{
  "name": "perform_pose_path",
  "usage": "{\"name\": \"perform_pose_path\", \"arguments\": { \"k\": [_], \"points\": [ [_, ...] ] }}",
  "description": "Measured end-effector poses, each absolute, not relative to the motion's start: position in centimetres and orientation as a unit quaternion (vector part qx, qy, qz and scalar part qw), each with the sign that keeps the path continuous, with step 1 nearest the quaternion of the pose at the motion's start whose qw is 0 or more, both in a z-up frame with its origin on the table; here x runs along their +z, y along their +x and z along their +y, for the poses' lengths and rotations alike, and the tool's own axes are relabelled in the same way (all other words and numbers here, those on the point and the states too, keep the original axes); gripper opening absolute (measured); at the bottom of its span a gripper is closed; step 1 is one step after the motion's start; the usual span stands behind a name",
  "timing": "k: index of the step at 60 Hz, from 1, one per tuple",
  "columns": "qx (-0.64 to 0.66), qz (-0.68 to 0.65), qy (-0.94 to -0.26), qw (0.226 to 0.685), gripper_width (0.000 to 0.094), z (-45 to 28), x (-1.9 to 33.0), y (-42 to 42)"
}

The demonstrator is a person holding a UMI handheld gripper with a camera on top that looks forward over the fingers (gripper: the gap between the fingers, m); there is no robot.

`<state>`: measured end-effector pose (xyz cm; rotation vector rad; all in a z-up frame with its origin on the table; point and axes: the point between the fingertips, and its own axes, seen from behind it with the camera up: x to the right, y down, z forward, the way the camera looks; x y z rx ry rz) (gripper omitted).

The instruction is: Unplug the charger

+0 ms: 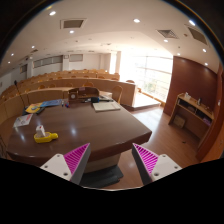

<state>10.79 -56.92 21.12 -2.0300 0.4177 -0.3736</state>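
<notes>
a: pink pads first — your tongs [111, 163] are spread wide with nothing between them, raised over the near edge of the big wooden desk [95, 128].

b: and the charger? where do you want me?

a: honestly, i can't pick it out from here. the desk carries a yellow thing [45, 138] nearest your left pad, a small bottle [40, 128] just behind it, some papers [23, 120] further left, a blue item [33, 107] beyond those, a dark boxy unit [82, 96] near the far side and a flat grey pad or folder [105, 105] beside it. no plug or cord shows clearly among them. my guess is the charger sits by that dark unit or at a socket near it, but that is a guess.

b: how will it behave once i find it?

a: expect a light, hard plastic body, smooth enough to slip, joined to a soft cord that will flop. take hold of the rigid body on its two flat sides, close to the socket, never the cord. judging by most plugs, it will resist and then let go suddenly, so pull straight out along the pins.

b: anything to watch?

a: the bottle and loose papers lie well apart from the dark unit, but they look easy to knock over if you sweep low across the desk.
</notes>
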Motion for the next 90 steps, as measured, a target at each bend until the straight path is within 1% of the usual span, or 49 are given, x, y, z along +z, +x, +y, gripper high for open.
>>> {"name": "perform_pose_path", "arguments": {
  "k": [10, 22, 32, 37, 42, 52, 60, 68, 70, 78, 80, 82, 85, 90],
  "points": [
    [-0.160, 0.176, -0.844, 0.481, 0.0857, -58.2, 19.6, 11.3],
    [-0.166, 0.170, -0.859, 0.453, 0.0859, -58.4, 14.5, 9.4],
    [-0.137, 0.138, -0.875, 0.443, 0.0849, -56.5, 10.0, 2.7],
    [-0.103, 0.117, -0.882, 0.444, 0.0849, -53.7, 8.4, -2.6],
    [-0.076, 0.096, -0.886, 0.447, 0.0851, -49.9, 7.4, -7.9],
    [-0.048, 0.059, -0.880, 0.468, 0.0850, -41.1, 7.2, -16.2],
    [-0.038, 0.042, -0.871, 0.488, 0.0852, -34.4, 7.2, -20.0],
    [-0.043, 0.026, -0.862, 0.505, 0.0843, -28.7, 7.0, -21.1],
    [-0.048, 0.022, -0.859, 0.509, 0.0829, -27.6, 6.9, -21.1],
    [-0.058, 0.017, -0.855, 0.516, 0.0721, -23.3, 5.8, -20.7],
    [-0.058, 0.019, -0.855, 0.515, 0.0677, -22.5, 5.5, -20.7],
    [-0.058, 0.021, -0.855, 0.515, 0.0606, -21.9, 5.1, -20.5],
    [-0.064, 0.030, -0.856, 0.513, 0.0434, -21.3, 4.5, -19.8],
    [-0.061, 0.034, -0.851, 0.520, 0.0393, -21.1, 4.8, -19.8]
  ]
}}
